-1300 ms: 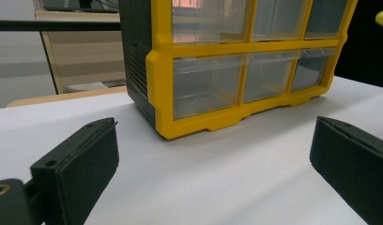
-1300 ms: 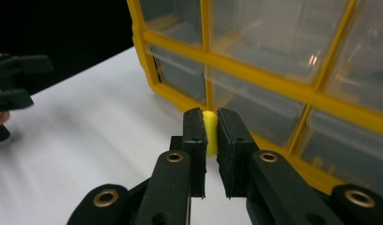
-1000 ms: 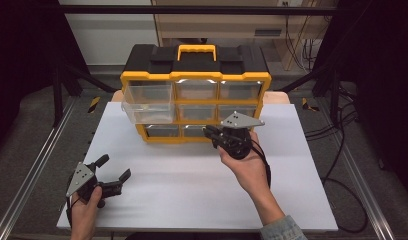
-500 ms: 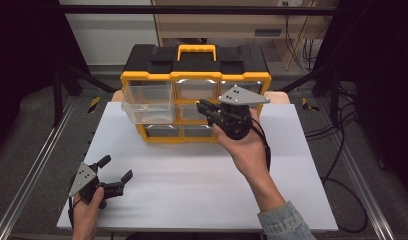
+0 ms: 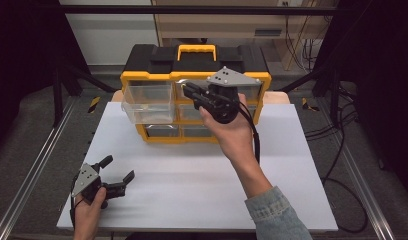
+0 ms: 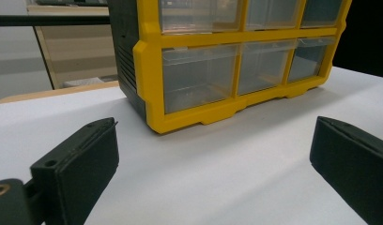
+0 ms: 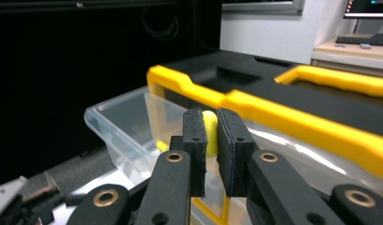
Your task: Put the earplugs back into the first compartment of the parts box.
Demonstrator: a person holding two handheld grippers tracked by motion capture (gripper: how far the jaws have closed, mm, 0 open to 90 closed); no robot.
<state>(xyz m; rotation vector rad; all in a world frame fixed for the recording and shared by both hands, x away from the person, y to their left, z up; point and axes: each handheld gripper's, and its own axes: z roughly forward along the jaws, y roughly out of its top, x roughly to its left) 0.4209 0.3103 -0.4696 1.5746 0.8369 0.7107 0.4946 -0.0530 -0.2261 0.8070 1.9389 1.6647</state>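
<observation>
As your right gripper (image 5: 188, 91) rises from the table toward the pulled-out drawer (image 5: 148, 102), its jaws clamp a small yellow piece (image 7: 209, 131), likely for dropping in; your left gripper (image 5: 117, 172) rests wide apart.

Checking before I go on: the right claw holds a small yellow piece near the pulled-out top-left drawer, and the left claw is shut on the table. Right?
Not quite. In the left gripper view the left claw is open, jaws wide apart over the white table. The rest stands: the right claw pinches the yellow piece by the pulled-out drawer.
</observation>
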